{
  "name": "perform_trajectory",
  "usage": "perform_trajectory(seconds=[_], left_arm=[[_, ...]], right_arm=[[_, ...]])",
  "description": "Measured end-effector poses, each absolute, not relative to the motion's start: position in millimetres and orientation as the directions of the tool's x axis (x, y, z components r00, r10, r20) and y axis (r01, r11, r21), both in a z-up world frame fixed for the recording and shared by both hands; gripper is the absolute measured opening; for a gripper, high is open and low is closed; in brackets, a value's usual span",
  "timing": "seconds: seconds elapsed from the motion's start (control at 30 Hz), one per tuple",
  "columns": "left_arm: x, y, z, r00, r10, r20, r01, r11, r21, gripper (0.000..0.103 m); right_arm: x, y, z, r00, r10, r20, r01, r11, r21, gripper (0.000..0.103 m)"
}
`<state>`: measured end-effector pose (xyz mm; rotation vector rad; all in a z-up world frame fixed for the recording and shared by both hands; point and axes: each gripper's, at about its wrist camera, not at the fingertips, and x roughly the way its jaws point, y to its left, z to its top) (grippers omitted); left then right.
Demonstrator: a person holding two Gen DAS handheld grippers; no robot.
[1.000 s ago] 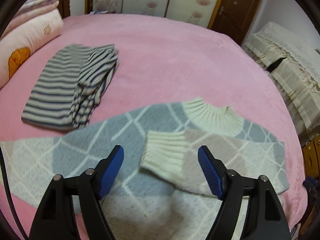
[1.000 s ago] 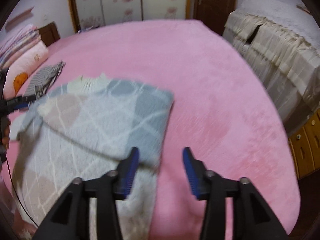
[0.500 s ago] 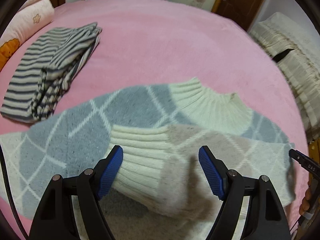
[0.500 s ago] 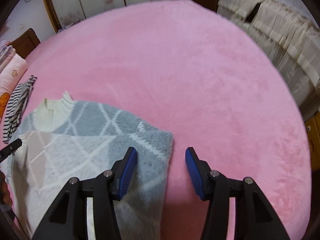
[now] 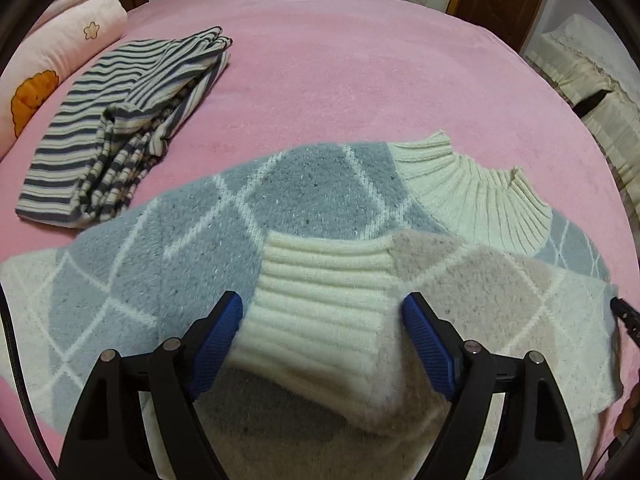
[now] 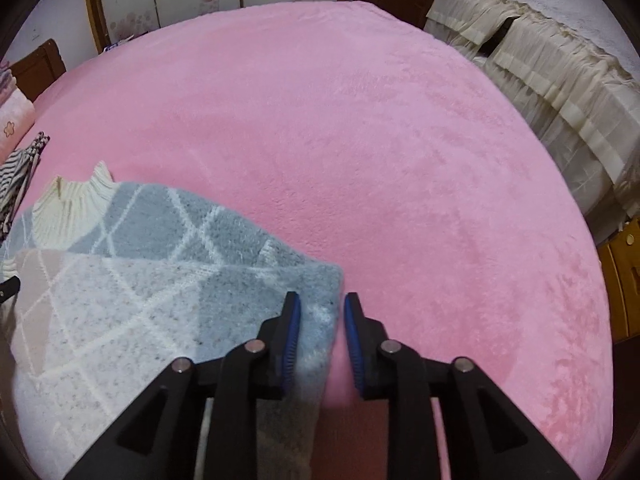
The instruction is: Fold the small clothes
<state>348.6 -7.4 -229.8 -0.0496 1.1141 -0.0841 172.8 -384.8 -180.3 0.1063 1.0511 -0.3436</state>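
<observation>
The left tongs (image 5: 322,340) stand open astride the sweater's (image 5: 248,216) folded sleeve cuff (image 5: 320,304), jaws widening. The right tongs (image 6: 318,334) are closing over the sweater's side edge, not yet pinching. Recommend catching every layer before lifting.

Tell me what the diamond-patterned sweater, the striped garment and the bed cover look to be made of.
Diamond-patterned sweater: fuzzy knit, probably wool or acrylic; the surface is brushed, and the cream cuff and collar are ribbed.
Striped garment: thinner, smoother knit, possibly cotton jersey; it folds into limp, flat layers.
Bed cover: pink plush fleece, likely synthetic; the short nap shows brushed streaks and a soft sheen.
</observation>
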Motion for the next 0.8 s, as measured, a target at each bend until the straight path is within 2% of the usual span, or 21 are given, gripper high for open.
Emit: perform_trajectory(seconds=[0.17,0.43,0.67,0.8], left_arm=[[328,-9,-208,0.428,-0.091,-0.899,0.069,0.995,-0.068,0.082],[262,-1,-147,0.485,-0.161,-0.859,0.089,0.987,-0.134,0.085],[197,19,-101,0.528,-0.213,-0.822,0.093,0.977,-0.193,0.102],[167,33,-83,0.553,-0.192,-0.811,0.075,0.981,-0.182,0.103]], right_arm=[[140,-372,-148,0.495,-0.225,-0.839,0.339,0.939,-0.052,0.027],[70,-323,-100,0.564,-0.183,-0.805,0.308,0.952,-0.001,0.027],[27,-282,-66,0.606,-0.162,-0.779,0.287,0.958,0.023,0.027],[8,-260,-51,0.624,-0.136,-0.769,0.281,0.958,0.059,0.027]])
